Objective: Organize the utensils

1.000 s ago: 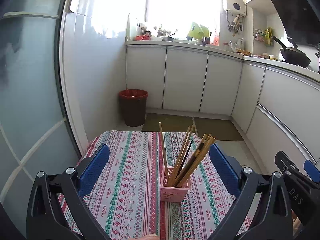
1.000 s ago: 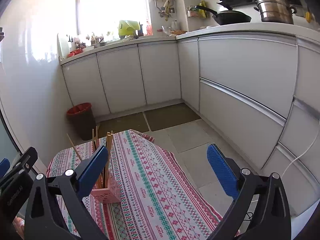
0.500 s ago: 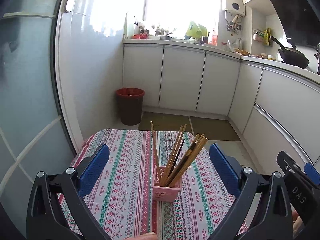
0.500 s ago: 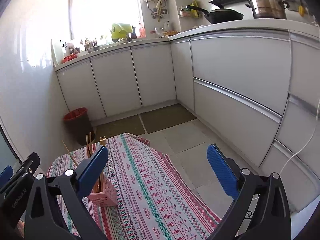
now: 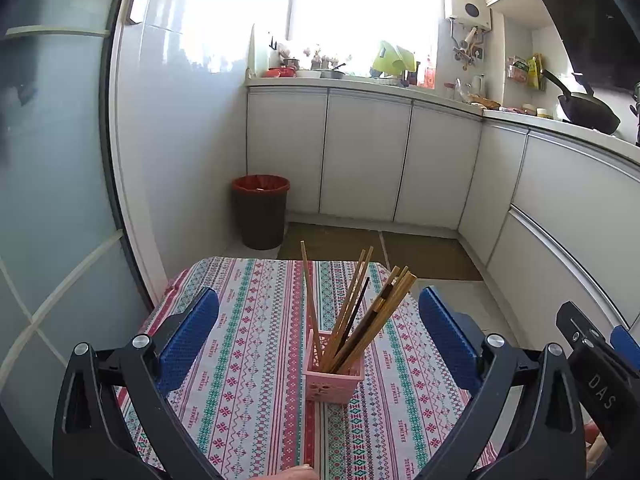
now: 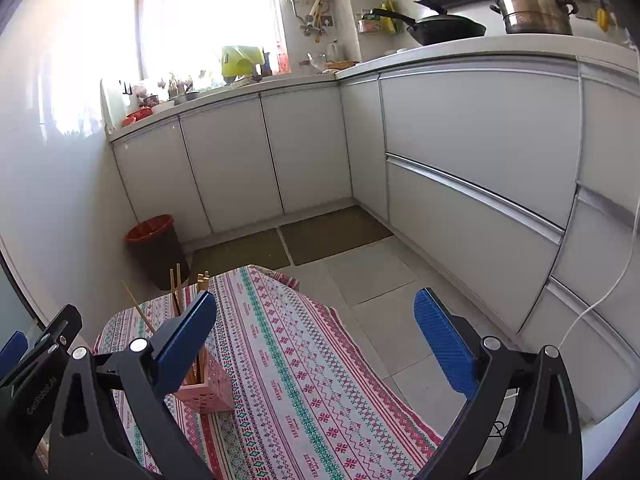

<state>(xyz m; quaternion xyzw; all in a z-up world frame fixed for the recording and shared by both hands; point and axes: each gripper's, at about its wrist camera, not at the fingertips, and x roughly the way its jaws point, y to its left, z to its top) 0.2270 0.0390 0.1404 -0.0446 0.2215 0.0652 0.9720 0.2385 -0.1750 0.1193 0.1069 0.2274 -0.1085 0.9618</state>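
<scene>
A pink slotted holder (image 5: 334, 380) stands upright on the patterned tablecloth (image 5: 248, 360), with several wooden chopsticks (image 5: 360, 312) fanned out in it. My left gripper (image 5: 320, 340) is open and empty, its blue pads on either side of the holder, drawn back from it. In the right wrist view the holder (image 6: 206, 390) sits at the left, partly hidden behind the left blue pad. My right gripper (image 6: 316, 344) is open and empty above the tablecloth (image 6: 304, 380), to the right of the holder.
A dark bin with a red liner (image 5: 262, 212) stands on the floor beyond the table, by white cabinets (image 5: 364, 156). The table's right edge (image 6: 384, 380) drops to the tiled floor. A glass door (image 5: 48, 200) is at the left.
Both grippers have drawn back and up from the table. The holder now sits lower and smaller in the views. Both stay open and empty.
</scene>
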